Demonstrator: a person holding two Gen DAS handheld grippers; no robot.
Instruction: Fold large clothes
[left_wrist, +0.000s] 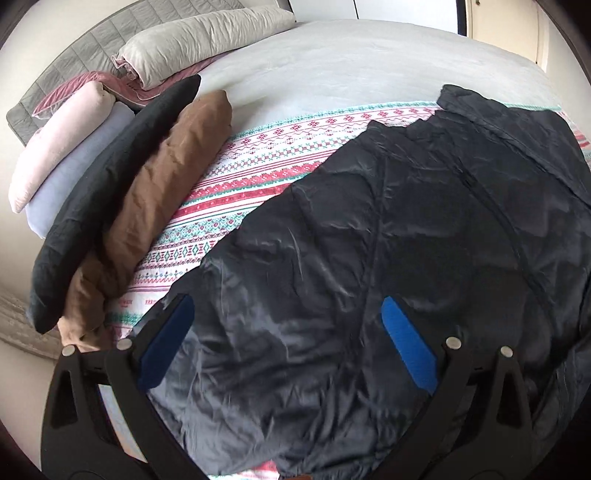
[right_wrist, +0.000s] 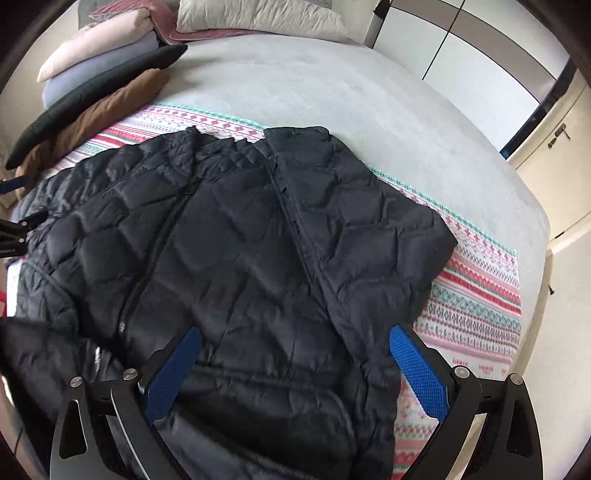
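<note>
A large black quilted jacket (right_wrist: 236, 236) lies spread on a patterned pink and teal blanket (right_wrist: 476, 295) on the bed. Its zip runs down the middle and one side panel is laid over to the right. The left wrist view shows the jacket (left_wrist: 388, 258) from its left side. My left gripper (left_wrist: 286, 308) hovers open above the jacket's near left part, nothing between its blue pads. My right gripper (right_wrist: 295, 338) hovers open over the jacket's near right hem. The left gripper's fingers (right_wrist: 14, 221) show at the left edge of the right wrist view.
Folded clothes lie in a row at the bed's left: brown (left_wrist: 162, 206), black (left_wrist: 110, 192), pale blue (left_wrist: 74, 177) and pink (left_wrist: 55, 140). Pillows (left_wrist: 199, 40) lie by the headboard. Grey sheet (left_wrist: 351, 62) stretches beyond the blanket. A wardrobe (right_wrist: 461, 48) stands at the right.
</note>
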